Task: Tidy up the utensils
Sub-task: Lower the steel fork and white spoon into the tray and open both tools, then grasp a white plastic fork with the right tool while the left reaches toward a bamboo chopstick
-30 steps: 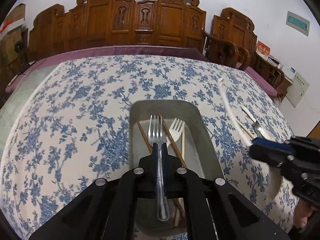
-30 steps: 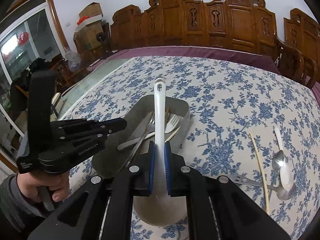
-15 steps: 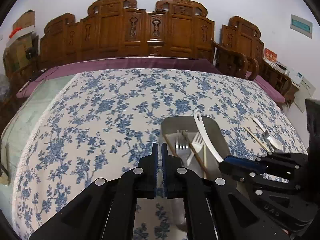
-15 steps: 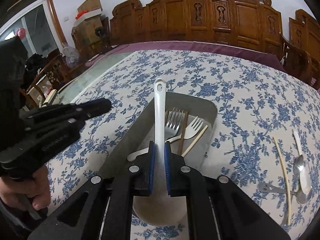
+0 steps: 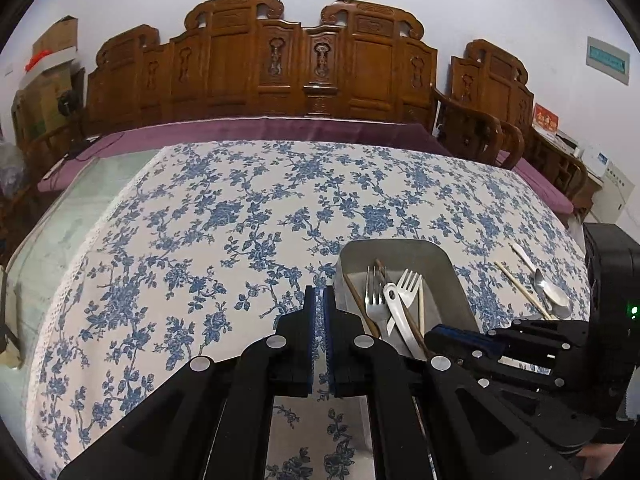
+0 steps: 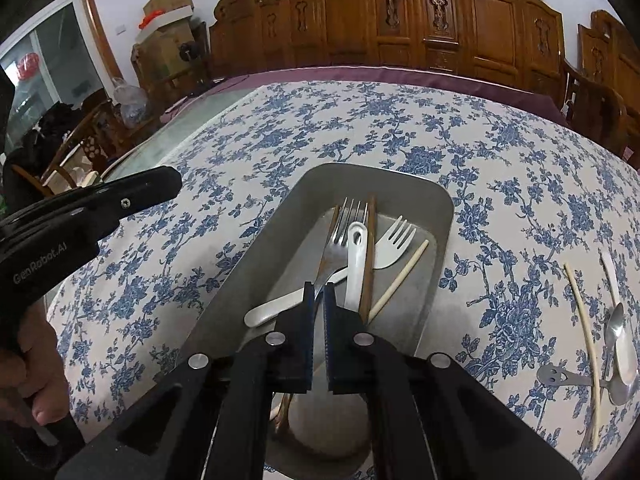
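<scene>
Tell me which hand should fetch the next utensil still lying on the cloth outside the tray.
Probably the right. The loose pale chopstick and spoons lie on the right tool's side of the tray. The left tool hangs over bare cloth on the tray's far side. Both tools are shut and empty.

One tray (image 6: 288, 216), two forks (image 6: 348, 220), one ladle (image 6: 354, 264), three chopsticks (image 6: 400, 278), two spoons (image 6: 624, 344)

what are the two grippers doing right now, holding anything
Left gripper: shut, holding nothing, beside the tray.
Right gripper: jaws just closed, nothing between them; the white ladle lies loose in the tray.
</scene>
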`<state>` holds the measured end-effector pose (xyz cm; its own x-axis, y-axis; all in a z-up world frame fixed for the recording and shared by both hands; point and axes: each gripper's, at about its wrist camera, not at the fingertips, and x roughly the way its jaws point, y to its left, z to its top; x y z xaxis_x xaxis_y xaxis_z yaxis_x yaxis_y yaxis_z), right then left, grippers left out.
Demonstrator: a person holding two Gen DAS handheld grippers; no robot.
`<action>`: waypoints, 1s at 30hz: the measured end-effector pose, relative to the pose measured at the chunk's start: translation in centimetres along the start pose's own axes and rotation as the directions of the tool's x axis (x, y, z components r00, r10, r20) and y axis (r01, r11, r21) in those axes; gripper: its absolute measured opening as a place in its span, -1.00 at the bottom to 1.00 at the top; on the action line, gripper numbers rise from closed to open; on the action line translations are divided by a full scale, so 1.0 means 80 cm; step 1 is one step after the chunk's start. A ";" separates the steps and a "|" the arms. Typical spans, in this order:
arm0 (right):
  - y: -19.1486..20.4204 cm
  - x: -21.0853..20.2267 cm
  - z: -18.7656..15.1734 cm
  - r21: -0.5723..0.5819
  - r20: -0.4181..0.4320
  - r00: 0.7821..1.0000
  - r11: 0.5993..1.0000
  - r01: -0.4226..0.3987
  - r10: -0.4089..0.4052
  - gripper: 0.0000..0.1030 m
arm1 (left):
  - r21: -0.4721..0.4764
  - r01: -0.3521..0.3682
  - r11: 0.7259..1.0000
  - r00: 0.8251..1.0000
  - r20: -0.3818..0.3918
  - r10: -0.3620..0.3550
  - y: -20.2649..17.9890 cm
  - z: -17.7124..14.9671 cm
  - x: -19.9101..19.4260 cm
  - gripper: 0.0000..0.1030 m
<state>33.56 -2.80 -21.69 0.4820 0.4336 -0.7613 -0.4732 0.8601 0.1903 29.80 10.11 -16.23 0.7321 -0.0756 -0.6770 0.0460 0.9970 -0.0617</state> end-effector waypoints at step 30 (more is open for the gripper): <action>-0.133 -0.179 -0.059 0.015 0.186 0.967 0.985 0.175 -0.174 -0.90 | 0.088 0.020 0.996 0.999 0.026 -0.023 -0.048 -0.011 -0.014 0.68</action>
<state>28.23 -19.41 -15.74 0.6859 0.3195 -0.6538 -0.3709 0.9265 0.0636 28.20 6.36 -15.85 0.7480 -0.0978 -0.6565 0.1202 0.9927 -0.0108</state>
